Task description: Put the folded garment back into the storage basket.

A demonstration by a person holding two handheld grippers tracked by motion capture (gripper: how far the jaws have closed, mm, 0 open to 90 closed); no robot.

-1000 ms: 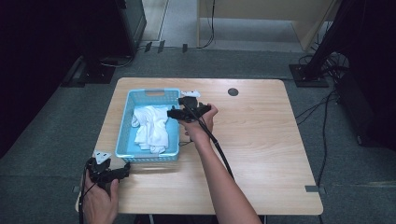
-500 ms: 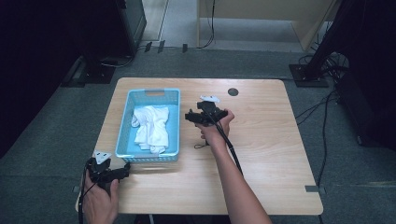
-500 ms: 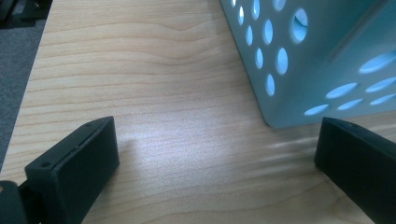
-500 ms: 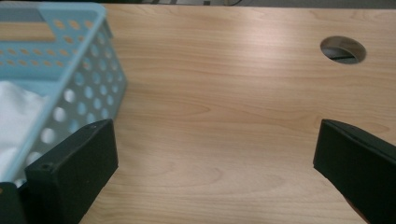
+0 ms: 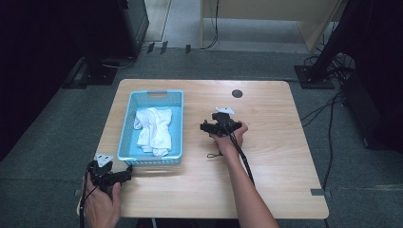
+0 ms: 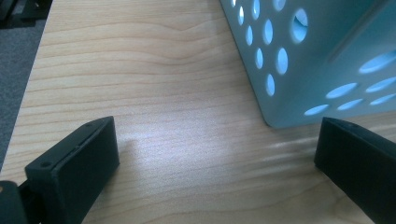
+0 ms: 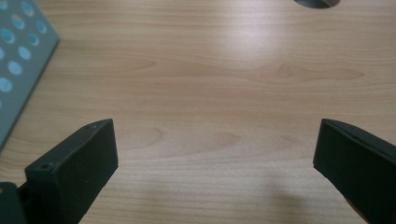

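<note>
Two tools gaping, empty, white cloth (image 5: pixel 154 130) lengthwise in blue basket (image 5: pixel 127 124), long axis away from person.

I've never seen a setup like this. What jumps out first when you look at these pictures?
The light blue basket on the left part of the wooden table catches the eye, with crumpled white cloth lying inside it. To its right, over bare wood, a hand holds the right gripper, jaws wide apart and empty. The left gripper sits at the table's near left corner, just by the basket's corner, also open.
</note>
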